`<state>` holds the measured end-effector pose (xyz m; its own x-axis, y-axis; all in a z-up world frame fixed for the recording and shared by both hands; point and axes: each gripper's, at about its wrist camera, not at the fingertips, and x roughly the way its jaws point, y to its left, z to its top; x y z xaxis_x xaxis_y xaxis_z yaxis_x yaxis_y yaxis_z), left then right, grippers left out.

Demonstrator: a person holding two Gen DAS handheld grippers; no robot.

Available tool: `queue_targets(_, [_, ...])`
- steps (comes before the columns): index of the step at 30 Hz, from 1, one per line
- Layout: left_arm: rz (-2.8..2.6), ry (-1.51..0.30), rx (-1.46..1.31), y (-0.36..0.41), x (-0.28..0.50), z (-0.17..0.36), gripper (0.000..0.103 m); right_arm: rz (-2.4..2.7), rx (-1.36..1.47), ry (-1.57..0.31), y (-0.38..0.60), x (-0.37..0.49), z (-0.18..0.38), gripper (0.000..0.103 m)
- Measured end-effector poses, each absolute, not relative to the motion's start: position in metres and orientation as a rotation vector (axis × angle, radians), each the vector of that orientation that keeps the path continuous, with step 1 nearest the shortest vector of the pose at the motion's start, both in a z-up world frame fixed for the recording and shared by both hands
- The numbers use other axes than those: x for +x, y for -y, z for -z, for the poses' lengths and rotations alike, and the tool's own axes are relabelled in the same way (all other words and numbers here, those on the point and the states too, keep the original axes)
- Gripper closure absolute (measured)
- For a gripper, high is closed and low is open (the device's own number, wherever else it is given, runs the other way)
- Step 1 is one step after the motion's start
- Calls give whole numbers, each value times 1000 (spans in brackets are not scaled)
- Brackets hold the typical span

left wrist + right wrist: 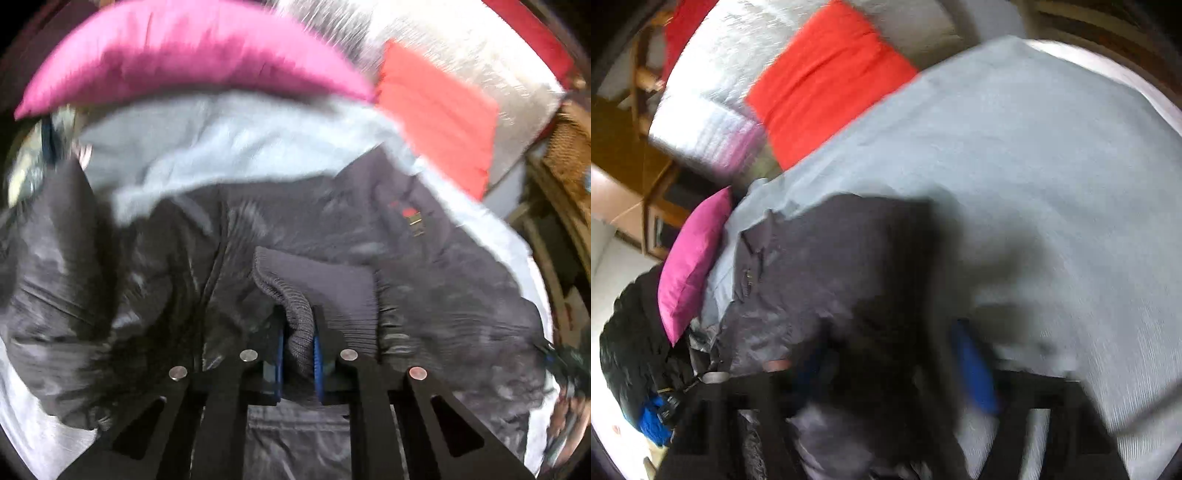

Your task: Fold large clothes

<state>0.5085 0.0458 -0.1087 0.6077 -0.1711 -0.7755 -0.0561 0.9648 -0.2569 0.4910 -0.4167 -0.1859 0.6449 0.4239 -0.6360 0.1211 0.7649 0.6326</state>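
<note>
A dark grey jacket point(369, 236) lies spread on a pale blue bedsheet point(229, 147). My left gripper point(298, 350) is shut on the jacket's ribbed knit cuff point(299, 314), which bunches between the blue pads. In the right wrist view the jacket point(827, 266) lies on the sheet point(1034, 184), and its dark fabric covers my right gripper point(886, 369). One blue pad point(975, 369) shows to the right of the fabric. The view is blurred, and I cannot tell whether the jaws are closed on the fabric.
A magenta pillow point(199, 55) lies beyond the jacket, and a red cushion point(439, 110) sits at the back right on a silver quilt point(480, 48). Wooden furniture point(565, 155) stands past the bed's right edge. Dark clothes point(631, 350) are piled at the left.
</note>
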Motion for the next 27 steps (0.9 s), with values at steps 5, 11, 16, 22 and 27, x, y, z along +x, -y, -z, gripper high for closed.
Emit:
queue_targets(5, [59, -931, -259, -56, 504, 131, 90, -132, 476, -767, 405, 496, 139, 93])
queue_targets(11, [39, -944, -201, -48, 508, 155, 89, -141, 560, -829, 409, 503, 183, 68])
queue_targets(16, [61, -930, -220, -59, 500, 158, 86, -139, 731, -730, 426, 466, 176, 18])
queue_targets(22, [51, -920, -183, -56, 499, 160, 84, -219, 590, -866, 374, 460, 184, 60])
queue_targets(27, [59, -895, -151, -54, 499, 163, 83, -174, 315, -821, 351, 457, 167, 83])
